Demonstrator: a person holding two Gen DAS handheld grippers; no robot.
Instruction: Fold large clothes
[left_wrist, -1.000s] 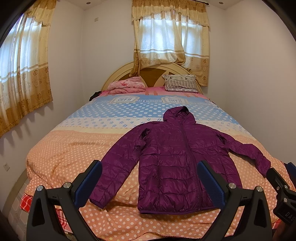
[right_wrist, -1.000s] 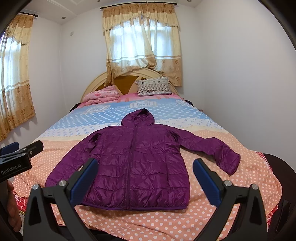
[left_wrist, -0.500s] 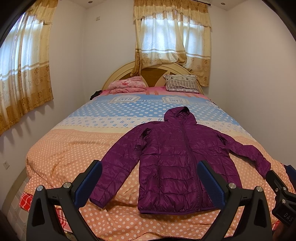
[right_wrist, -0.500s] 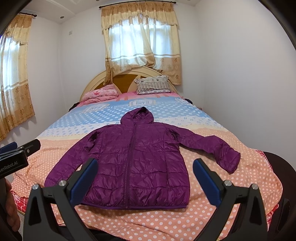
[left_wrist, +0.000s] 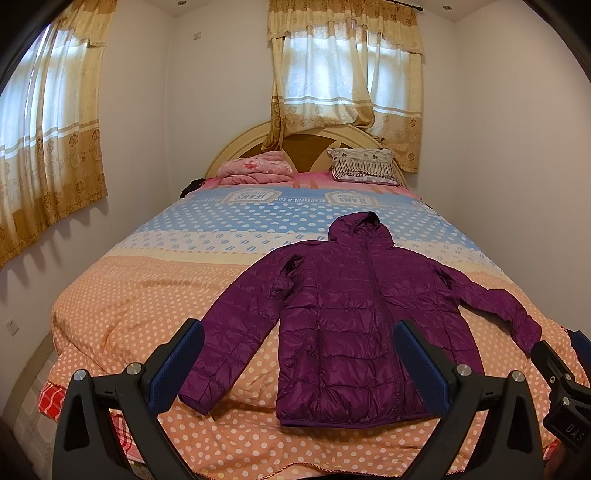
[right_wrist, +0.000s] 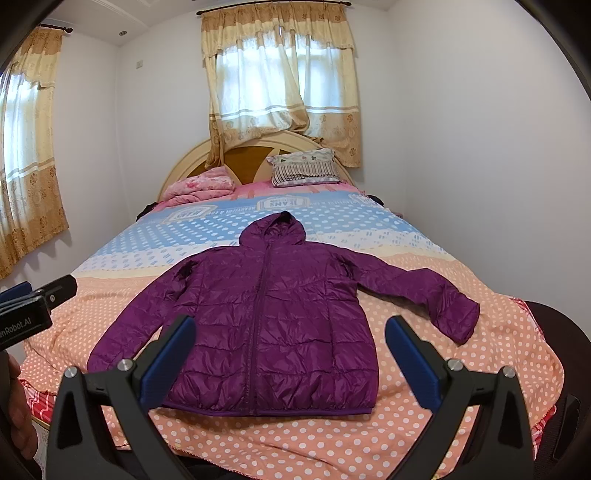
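While the purple hooded puffer jacket (right_wrist: 273, 321) lies flat, zipped, sleeves out, at the bed's (right_wrist: 369, 443) foot, both grippers (left_wrist: 299, 362) (right_wrist: 290, 354) hover above with fingers spread, empty; pinch one cuff first, folding inward.

I'm looking into a home bedroom: a wide bed with a polka-dot quilt (left_wrist: 155, 295), an arched wooden headboard (left_wrist: 306, 142), pillows, and gold-trimmed curtains (right_wrist: 280, 81).
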